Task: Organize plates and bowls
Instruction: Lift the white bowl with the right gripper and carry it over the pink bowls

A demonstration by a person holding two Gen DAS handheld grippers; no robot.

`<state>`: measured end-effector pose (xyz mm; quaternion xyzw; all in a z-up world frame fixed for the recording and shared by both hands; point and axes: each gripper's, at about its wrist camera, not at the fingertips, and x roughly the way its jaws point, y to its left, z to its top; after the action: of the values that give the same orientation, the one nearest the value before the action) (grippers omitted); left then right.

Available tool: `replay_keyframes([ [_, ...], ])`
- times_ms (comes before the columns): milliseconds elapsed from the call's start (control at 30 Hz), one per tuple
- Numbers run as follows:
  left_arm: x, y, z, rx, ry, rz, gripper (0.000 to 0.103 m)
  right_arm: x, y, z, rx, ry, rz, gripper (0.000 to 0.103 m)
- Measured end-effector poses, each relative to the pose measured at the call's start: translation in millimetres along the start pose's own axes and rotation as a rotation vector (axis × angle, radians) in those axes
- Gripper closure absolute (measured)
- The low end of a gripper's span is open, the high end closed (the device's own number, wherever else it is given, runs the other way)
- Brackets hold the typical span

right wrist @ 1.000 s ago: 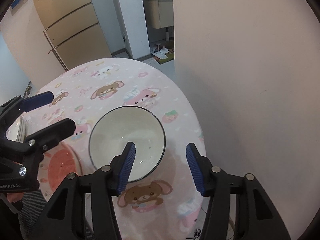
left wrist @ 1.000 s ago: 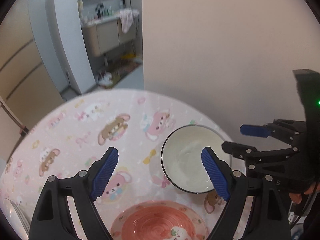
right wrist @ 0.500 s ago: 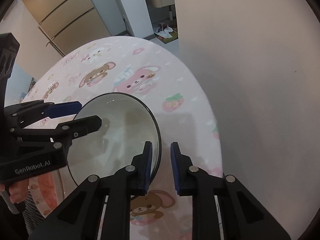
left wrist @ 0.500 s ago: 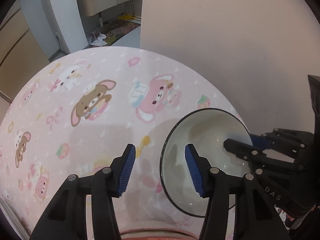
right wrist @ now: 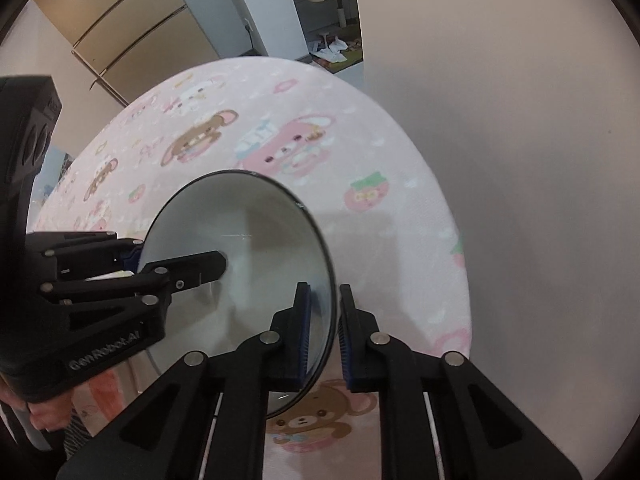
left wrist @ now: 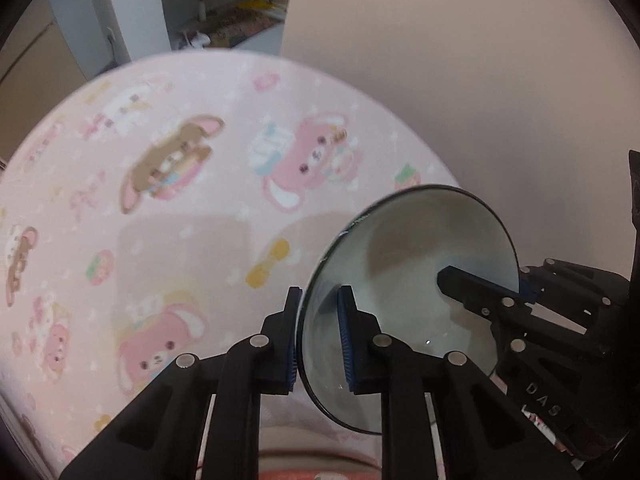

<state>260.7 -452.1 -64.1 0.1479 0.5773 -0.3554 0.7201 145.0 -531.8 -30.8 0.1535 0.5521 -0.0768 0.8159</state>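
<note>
A white bowl (left wrist: pixel 420 248) with a dark rim stands near the right edge of the round table. My left gripper (left wrist: pixel 319 292) straddles the bowl's left rim, one pad outside and one inside. Its jaws are closing and the pads press the wall. My right gripper (right wrist: pixel 324 288) has the opposite rim of the bowl (right wrist: pixel 240 216) between its closing jaws, pads against it. Each view shows the other gripper across the bowl: the right gripper (left wrist: pixel 484 280) and the left gripper (right wrist: pixel 180 254). A pink plate (left wrist: pixel 320 472) lies at the near edge, mostly hidden.
A pink tablecloth (left wrist: pixel 180 240) printed with cartoon bears and rabbits covers the table. A plain wall (right wrist: pixel 520 160) stands close on the right. A person's hand (right wrist: pixel 44 416) holds the left tool. Beyond the table are tall cabinets (right wrist: pixel 132 40) and a doorway.
Both grippers came down to the bowl and closed from wide open onto opposite sides of its rim. The plate has slid to the bottom of the left view.
</note>
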Motion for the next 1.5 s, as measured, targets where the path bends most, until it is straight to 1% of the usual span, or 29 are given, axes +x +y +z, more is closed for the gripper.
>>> replay_keyframes([
  [133,-35.6,-4.4,-9.9,0.021,-0.07,0.013,0.086,-27.2,11.8,5.9,-0.027,-0.048,-0.005,0.094],
  [233,-65.4,-5.3,-17.5,0.028,-0.129,0.029,0.086,-53.8,26.2,5.9,-0.053,-0.106,-0.014,0.094],
  [333,-104.6,-1.7,-25.4,0.018,-0.208,0.037,0.087,-77.1,41.6,3.7,-0.063,-0.155,0.003,0.094],
  [400,-127.8,1.0,-35.2,0.018,-0.242,0.035,0.087,-91.4,52.7,1.1,-0.077,-0.178,0.021,0.094],
  [500,-150.0,8.0,-47.3,0.021,-0.262,0.038,0.087,-103.2,69.6,-5.0,-0.102,-0.178,0.049,0.094],
  [600,-161.1,12.0,-62.4,0.02,-0.269,0.067,0.087,-104.9,87.4,-14.8,-0.134,-0.159,0.061,0.094],
  [767,-164.0,19.9,-83.4,0.014,-0.277,0.093,0.087,-101.4,109.9,-32.8,-0.171,-0.145,0.06,0.094],
  [1033,-163.1,31.1,-109.8,0.007,-0.269,0.051,0.089,-96.4,115.2,-42.6,-0.159,-0.087,0.104,0.094],
  [1067,-163.3,31.0,-112.6,0.012,-0.27,0.053,0.089,-96.4,117.7,-44.5,-0.163,-0.085,0.104,0.094],
  [1167,-157.9,27.7,-122.0,0.049,-0.268,0.098,0.089,-95.2,125.0,-49.8,-0.182,-0.082,0.092,0.094],
  [1200,-154.2,29.3,-124.5,0.041,-0.258,0.099,0.089,-92.9,127.9,-51.0,-0.192,-0.079,0.085,0.094],
  [1267,-147.9,35.4,-128.8,0.02,-0.243,0.076,0.089,-86.7,131.0,-53.2,-0.195,-0.073,0.066,0.094],
  [1367,-138.5,44.3,-132.4,-0.003,-0.228,0.059,0.089,-76.3,132.4,-56.7,-0.193,-0.044,0.072,0.094],
  [1500,-130.9,49.6,-133.4,-0.012,-0.225,0.055,0.089,-64.7,133.1,-59.1,-0.189,-0.009,0.078,0.094],
])
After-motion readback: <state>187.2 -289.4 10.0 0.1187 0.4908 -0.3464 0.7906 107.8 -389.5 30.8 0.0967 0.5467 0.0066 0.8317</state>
